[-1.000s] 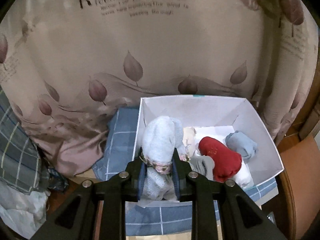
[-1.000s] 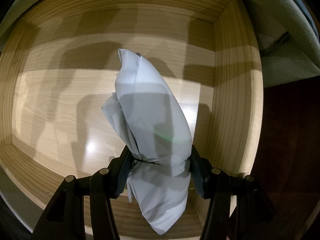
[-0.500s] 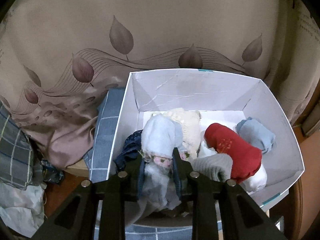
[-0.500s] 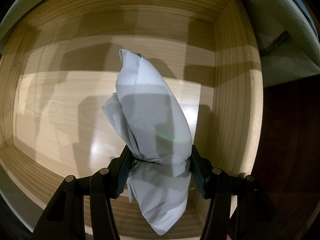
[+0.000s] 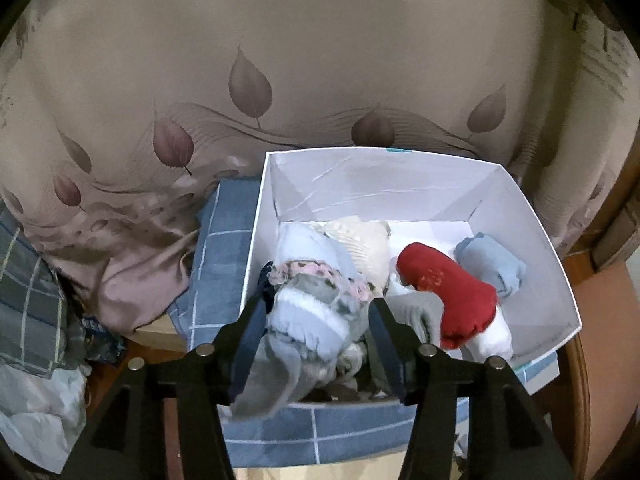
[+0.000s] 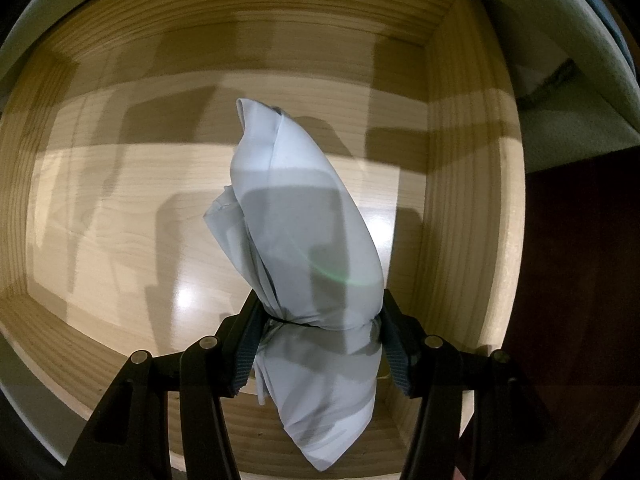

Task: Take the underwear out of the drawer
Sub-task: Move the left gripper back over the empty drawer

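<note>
Our left claw (image 5: pixel 316 332), clamped a second ago, was opening to drop the pale blue underwear (image 5: pixel 316 304) into the white box (image 5: pixel 400 188), while our right claw (image 6: pixel 320 336) gripped a grey pair (image 6: pixel 304 232) above the emptied drawer (image 6: pixel 472 200).

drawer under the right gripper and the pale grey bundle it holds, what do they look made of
Light wooden drawer: looks like pale wood, smooth varnished finish; grain lines run along the walls and the floor shows a glossy glare spot.
Pale grey fabric bundle: thin, smooth woven or knit cloth, probably synthetic; soft folds, seam edge, slight sheen.
</note>
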Action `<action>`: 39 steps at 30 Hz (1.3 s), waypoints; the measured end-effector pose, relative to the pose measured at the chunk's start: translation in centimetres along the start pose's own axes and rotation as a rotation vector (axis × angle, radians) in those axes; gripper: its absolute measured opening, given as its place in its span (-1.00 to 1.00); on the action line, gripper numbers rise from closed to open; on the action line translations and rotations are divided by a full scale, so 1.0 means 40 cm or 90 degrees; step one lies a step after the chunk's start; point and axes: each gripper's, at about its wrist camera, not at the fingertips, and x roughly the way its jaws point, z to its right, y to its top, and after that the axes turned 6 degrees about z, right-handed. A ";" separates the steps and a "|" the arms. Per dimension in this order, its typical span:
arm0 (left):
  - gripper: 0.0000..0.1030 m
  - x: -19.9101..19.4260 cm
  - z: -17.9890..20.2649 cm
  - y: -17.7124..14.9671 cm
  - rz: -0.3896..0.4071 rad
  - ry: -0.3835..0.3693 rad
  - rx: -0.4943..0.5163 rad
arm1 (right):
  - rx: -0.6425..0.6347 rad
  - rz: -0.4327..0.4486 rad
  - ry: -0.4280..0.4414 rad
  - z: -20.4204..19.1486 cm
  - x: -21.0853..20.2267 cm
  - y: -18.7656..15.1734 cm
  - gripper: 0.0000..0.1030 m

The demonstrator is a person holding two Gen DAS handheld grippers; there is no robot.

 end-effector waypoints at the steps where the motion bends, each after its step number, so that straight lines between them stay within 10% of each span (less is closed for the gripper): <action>1: 0.07 -0.013 0.002 -0.001 0.003 0.001 0.007 | 0.001 0.000 0.000 0.001 0.000 0.001 0.04; 21: 0.07 -0.165 -0.043 -0.256 -0.015 0.068 0.016 | 0.010 -0.004 -0.008 0.010 -0.008 0.010 0.03; 39: 0.07 -0.038 0.007 -0.548 -0.090 0.102 -0.038 | 0.008 -0.005 -0.011 -0.005 -0.018 0.015 0.03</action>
